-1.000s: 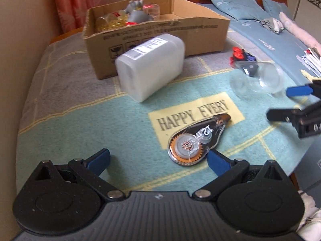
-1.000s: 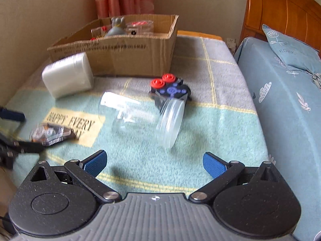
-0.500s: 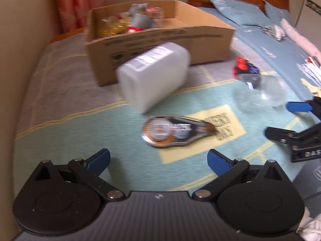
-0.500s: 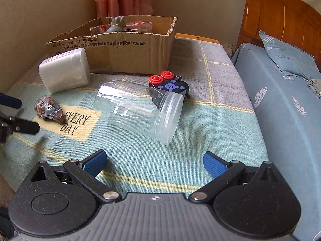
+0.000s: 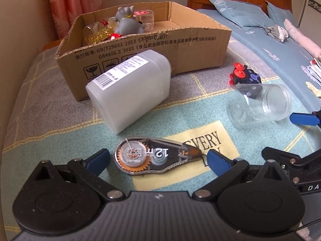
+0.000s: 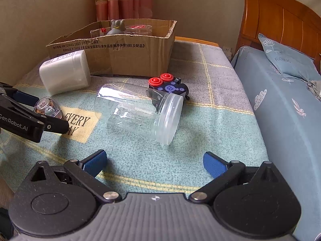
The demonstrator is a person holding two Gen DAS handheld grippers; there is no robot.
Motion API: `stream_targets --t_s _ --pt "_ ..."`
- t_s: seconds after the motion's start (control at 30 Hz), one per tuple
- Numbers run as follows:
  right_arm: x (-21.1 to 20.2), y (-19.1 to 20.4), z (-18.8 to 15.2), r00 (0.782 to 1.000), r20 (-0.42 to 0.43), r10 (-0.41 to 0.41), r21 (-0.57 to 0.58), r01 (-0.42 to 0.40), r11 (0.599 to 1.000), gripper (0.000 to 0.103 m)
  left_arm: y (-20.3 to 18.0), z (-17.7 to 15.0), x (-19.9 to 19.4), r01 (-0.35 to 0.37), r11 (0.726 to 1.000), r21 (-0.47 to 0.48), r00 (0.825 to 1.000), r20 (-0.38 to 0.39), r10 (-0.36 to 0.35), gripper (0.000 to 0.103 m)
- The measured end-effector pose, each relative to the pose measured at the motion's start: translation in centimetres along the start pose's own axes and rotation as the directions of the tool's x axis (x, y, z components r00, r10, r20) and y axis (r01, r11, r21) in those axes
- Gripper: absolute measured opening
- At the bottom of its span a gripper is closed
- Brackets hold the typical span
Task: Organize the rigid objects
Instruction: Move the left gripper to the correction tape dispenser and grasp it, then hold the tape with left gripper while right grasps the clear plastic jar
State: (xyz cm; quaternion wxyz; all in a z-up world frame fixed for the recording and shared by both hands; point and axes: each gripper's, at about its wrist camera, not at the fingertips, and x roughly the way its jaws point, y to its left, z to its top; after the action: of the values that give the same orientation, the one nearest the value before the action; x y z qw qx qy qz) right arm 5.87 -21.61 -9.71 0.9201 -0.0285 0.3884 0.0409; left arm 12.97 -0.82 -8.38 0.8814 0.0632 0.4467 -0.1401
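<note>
Correction tape [image 5: 154, 156] lies between the open left hand-held gripper's [image 5: 158, 160] fingers.

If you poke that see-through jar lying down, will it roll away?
Probably. The clear jar lies on its round side, so a nudge could roll it. It looks empty, likely light. The black toy with red buttons behind it may stop it going that way.

The cardboard box [image 5: 152, 46] is matt brown, its top edge torn rough. The white bottle [image 5: 130, 88] looks like frosted plastic with a paper label. The jar [image 6: 140, 110] is clear glossy plastic, as is the tape dispenser [image 5: 156, 157]. The blanket [image 6: 210, 120] is coarse woven cloth. The headboard [image 6: 280, 26] is varnished wood. The fingers [image 6: 94, 162] carry matt blue pads on black plastic.
</note>
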Motion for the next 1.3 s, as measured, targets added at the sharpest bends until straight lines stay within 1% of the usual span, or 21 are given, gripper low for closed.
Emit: stream_targets --t_s 0.07,0.1,0.13,0.33,0.57,0.67,0.7,0.8,1.07,1.3 --pt "0.0 0.0 0.0 1.0 0.001 0.0 0.001 0.0 1.0 0.103 -0.4 0.1 0.1 0.006 1.0 0.011 1.0 0.009 -0.006 0.096" --pt "0.0 0.0 0.0 1.0 0.002 -0.001 0.001 0.001 1.0 0.103 -0.4 0.1 -0.1 0.011 1.0 0.017 1.0 0.015 -0.011 0.091" --pt "0.0 0.0 0.0 1.0 0.003 -0.002 0.002 0.002 1.0 0.103 -0.4 0.0 -0.2 0.014 1.0 0.023 1.0 0.018 -0.015 0.09" --pt "0.2 0.2 0.3 1.0 -0.004 -0.01 0.009 0.01 1.0 0.103 0.3 -0.2 -0.4 0.012 1.0 0.014 1.0 0.02 -0.012 0.09" --pt "0.5 0.6 1.2 0.999 -0.052 -0.003 0.012 0.004 1.0 0.103 2.9 -1.0 -1.1 -0.033 0.999 -0.042 0.999 0.022 0.034 0.09" --pt "0.1 1.2 1.8 0.999 -0.037 0.014 0.004 -0.014 1.0 0.103 4.3 -1.6 -1.5 -0.053 0.996 -0.074 0.998 0.023 0.055 0.09" --pt "-0.1 1.5 2.1 0.999 -0.027 0.025 0.0 -0.025 1.0 0.103 4.6 -1.7 -1.7 -0.053 0.996 -0.073 0.998 0.03 0.055 0.09" --pt "-0.3 2.3 3.2 0.999 -0.009 0.049 -0.02 -0.049 0.999 0.103 4.9 -1.9 -1.8 -0.084 0.994 -0.076 0.996 0.026 0.086 0.09" --pt "2.1 4.6 5.2 0.996 -0.024 0.092 -0.089 -0.093 0.992 0.103 5.1 -2.0 -1.9 -0.072 0.995 -0.074 0.997 0.031 0.074 0.09" --pt "3.6 5.7 6.7 0.99 -0.038 0.137 -0.094 -0.14 0.986 0.103 5.2 -2.1 -1.9 -0.064 0.995 -0.07 0.997 0.036 0.066 0.09"
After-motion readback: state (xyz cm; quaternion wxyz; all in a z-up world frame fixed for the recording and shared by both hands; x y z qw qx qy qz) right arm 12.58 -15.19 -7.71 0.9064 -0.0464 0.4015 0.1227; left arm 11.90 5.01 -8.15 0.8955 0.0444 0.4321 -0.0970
